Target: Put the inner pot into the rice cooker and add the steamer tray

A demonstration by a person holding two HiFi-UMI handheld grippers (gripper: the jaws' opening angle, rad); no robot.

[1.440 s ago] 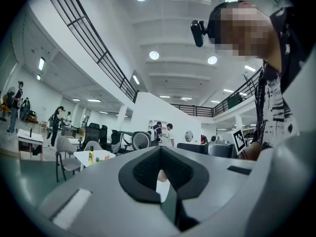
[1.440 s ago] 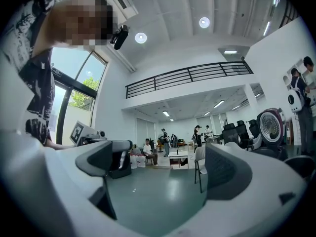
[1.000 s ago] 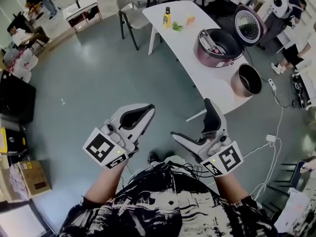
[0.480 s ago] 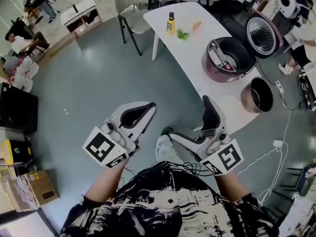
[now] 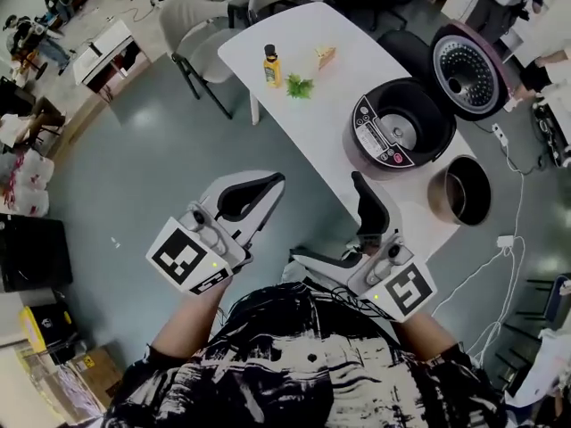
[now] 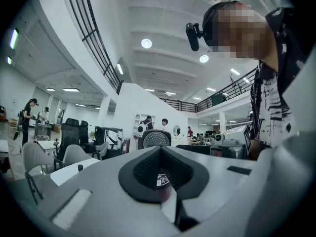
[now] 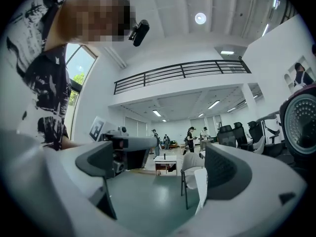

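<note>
The maroon rice cooker (image 5: 399, 135) stands on the white table (image 5: 332, 123) with its lid (image 5: 470, 58) swung open and its bowl empty. The copper-coloured inner pot (image 5: 459, 190) sits on the table just right of it. I cannot pick out a steamer tray. My left gripper (image 5: 270, 184) hovers over the floor, left of the table, shut on nothing. My right gripper (image 5: 337, 232) is open and empty by the table's near edge, short of the cooker. In the left gripper view the jaws (image 6: 160, 152) meet, with the cooker lid (image 6: 156, 138) beyond. The right gripper (image 7: 163, 174) stands wide apart.
A yellow bottle (image 5: 270, 65), a green sprig (image 5: 299, 87) and a yellow wedge (image 5: 324, 56) lie on the table's far half. Chairs (image 5: 198, 32) stand at its far end. A white cable (image 5: 500, 239) trails on the floor to the right. People sit far left.
The table, cooker and inner pot have come closer and shifted left in the head view. Both grippers keep their poses, left shut and right open.
</note>
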